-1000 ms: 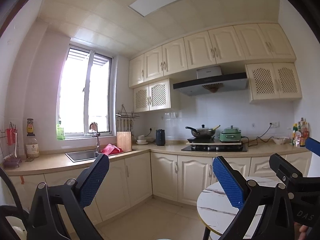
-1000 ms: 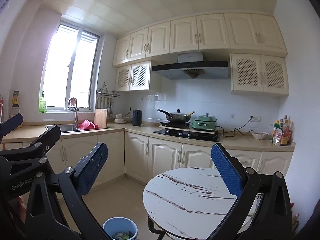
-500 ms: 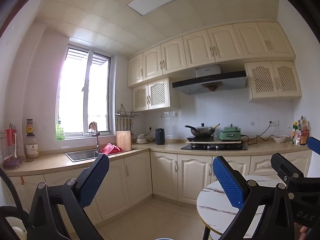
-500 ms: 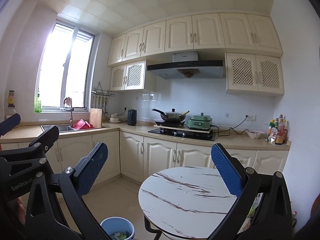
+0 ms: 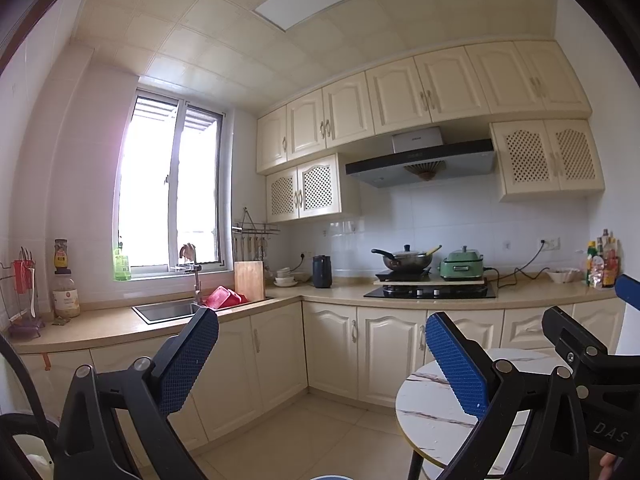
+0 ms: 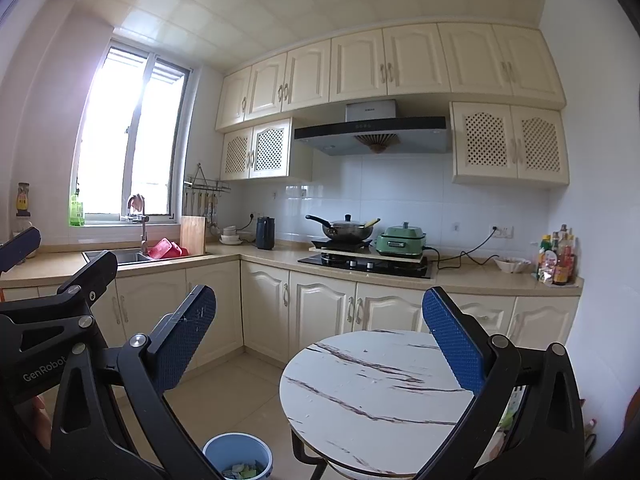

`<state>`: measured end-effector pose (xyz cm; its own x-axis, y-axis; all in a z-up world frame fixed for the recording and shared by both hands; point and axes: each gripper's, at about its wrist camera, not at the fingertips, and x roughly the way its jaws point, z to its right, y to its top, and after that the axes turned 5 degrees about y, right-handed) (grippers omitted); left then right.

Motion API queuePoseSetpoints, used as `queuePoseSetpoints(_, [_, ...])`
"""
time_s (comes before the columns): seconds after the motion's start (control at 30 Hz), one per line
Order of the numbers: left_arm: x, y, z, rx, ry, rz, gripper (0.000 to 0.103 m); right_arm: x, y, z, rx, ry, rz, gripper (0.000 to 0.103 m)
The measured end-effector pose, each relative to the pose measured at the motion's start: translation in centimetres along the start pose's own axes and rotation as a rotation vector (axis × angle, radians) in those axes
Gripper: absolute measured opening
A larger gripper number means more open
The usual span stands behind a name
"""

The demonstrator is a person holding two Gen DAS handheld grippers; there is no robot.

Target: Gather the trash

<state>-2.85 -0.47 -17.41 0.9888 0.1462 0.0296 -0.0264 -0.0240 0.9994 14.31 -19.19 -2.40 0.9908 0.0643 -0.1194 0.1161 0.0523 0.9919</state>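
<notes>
Both grippers are held up in the air facing a cream-cabinet kitchen, and each is spread wide with nothing between its blue pads: the left gripper (image 5: pixel 322 354) and the right gripper (image 6: pixel 319 334). Nothing blocks the space ahead of either one. Below the right gripper stands a round marble-patterned table (image 6: pixel 376 392) on dark legs, its top bare, and just beside its left edge on the tiled floor (image 6: pixel 236 396) sits a blue bin (image 6: pixel 238 456) holding scraps of trash (image 6: pixel 242 470) in pale and green bits. The right wrist view alone shows the bin's contents and the whole tabletop; the left wrist view catches only the table's left part and a sliver of blue at the bottom edge. The left view alone takes in the far left end of the counter with a jar (image 5: pixel 66 298) and a red utensil rack (image 5: pixel 22 280). Each view shows the other gripper at its side edge. Along the beige countertop (image 6: pixel 480 280) lie a steel sink (image 6: pixel 120 257) under a bright window (image 6: pixel 128 144), a red basket (image 6: pixel 166 249), an upright wooden cutting board (image 6: pixel 192 234), stacked bowls (image 6: pixel 231 235), a dark kettle (image 6: pixel 265 233), a wok (image 6: pixel 346 230) on the hob, a green electric pot (image 6: pixel 401 239), and sauce bottles (image 6: pixel 556 258) in the right corner. A range hood (image 6: pixel 372 134) hangs beneath the upper cabinets (image 6: pixel 360 66).
</notes>
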Motion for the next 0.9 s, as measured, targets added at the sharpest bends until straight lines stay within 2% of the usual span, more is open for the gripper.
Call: queuePoseSetpoints(0.9, [2.4,1.6,-2.0,0.017,-0.007,-0.008,0.102,0.6,-0.4,-0.5,0.003,0.002,-0.024,0.103])
